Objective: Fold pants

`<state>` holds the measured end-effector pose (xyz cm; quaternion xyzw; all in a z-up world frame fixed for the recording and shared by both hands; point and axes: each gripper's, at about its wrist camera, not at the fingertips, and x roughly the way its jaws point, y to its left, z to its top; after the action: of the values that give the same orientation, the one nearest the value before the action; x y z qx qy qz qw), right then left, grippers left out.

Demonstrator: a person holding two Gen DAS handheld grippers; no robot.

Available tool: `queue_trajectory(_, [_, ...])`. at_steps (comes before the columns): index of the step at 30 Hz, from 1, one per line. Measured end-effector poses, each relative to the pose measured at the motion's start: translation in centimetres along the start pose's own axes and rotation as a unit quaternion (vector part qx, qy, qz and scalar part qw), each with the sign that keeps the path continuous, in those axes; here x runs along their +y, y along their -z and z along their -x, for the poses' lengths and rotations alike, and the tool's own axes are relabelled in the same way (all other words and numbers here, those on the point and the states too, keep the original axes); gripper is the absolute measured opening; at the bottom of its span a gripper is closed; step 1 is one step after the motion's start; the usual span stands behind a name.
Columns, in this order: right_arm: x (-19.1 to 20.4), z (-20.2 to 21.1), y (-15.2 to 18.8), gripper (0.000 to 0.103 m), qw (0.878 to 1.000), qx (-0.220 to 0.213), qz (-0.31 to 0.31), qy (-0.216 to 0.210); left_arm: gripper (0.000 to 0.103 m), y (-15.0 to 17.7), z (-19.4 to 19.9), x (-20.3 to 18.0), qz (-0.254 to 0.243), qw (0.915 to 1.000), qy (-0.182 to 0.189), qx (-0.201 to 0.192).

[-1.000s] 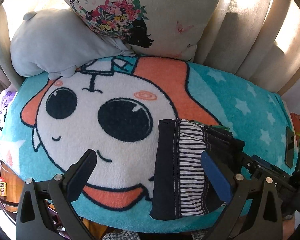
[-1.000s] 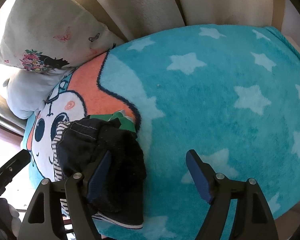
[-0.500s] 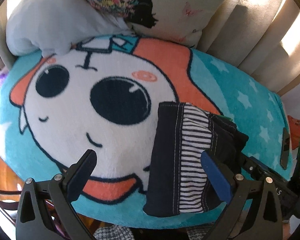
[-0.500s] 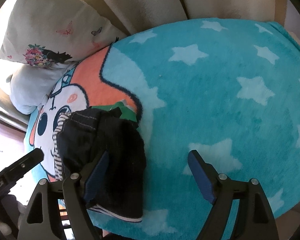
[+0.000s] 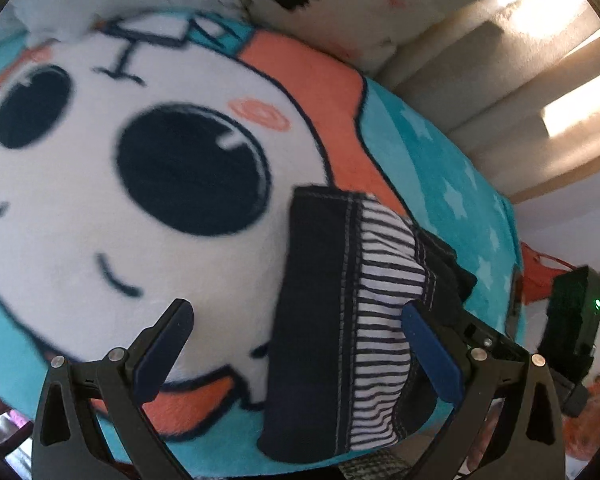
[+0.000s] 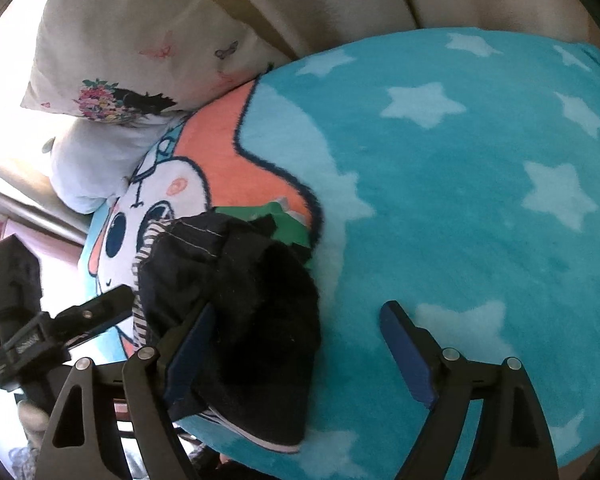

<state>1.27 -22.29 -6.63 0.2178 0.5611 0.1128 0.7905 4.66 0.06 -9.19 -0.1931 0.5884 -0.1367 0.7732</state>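
Teal cartoon blanket [image 6: 440, 200] | dark pants [image 5: 320, 320] folded, striped lining showing

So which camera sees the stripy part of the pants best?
The left wrist view: the stripy part of the pants faces it, wide and sharp. The right wrist view shows only a thin stripy edge beside dark cloth.

Colours and patterns as observed

Pants [image 5: 316, 320]: dark navy, pale stitching, navy-and-white striped lining [image 5: 384, 304]. Blanket [image 6: 440, 220]: turquoise with pale blue stars; a white cartoon face [image 5: 140, 208] with navy eyes and an orange surround. Pillow [image 6: 140, 40]: cream, with butterflies and a multicoloured floral print. Gripper pads [image 6: 406, 354]: blue.
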Motion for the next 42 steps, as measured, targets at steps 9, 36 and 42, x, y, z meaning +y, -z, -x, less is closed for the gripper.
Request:
queue_trajectory(9, [1.0, -1.7, -0.3, 0.053, 0.997, 0.019, -0.029, -0.068, 0.050, 1.4, -0.8, -3.2, -0.051, 0.9974, 0.034, 0.037])
queue_trajectory(36, [9.7, -5.2, -9.1, 0.043, 0.998, -0.006, -0.006, -0.060, 0.048, -10.5, 1.8, 1.3, -0.054, 0.9986, 0.002, 0.000])
queue_trajectory(42, [9.6, -7.8, -10.0, 0.052, 1.000, 0.003, -0.007, -0.018, 0.052, -11.7, 0.2, 3.0, -0.048, 0.9986, -0.001, 0.020])
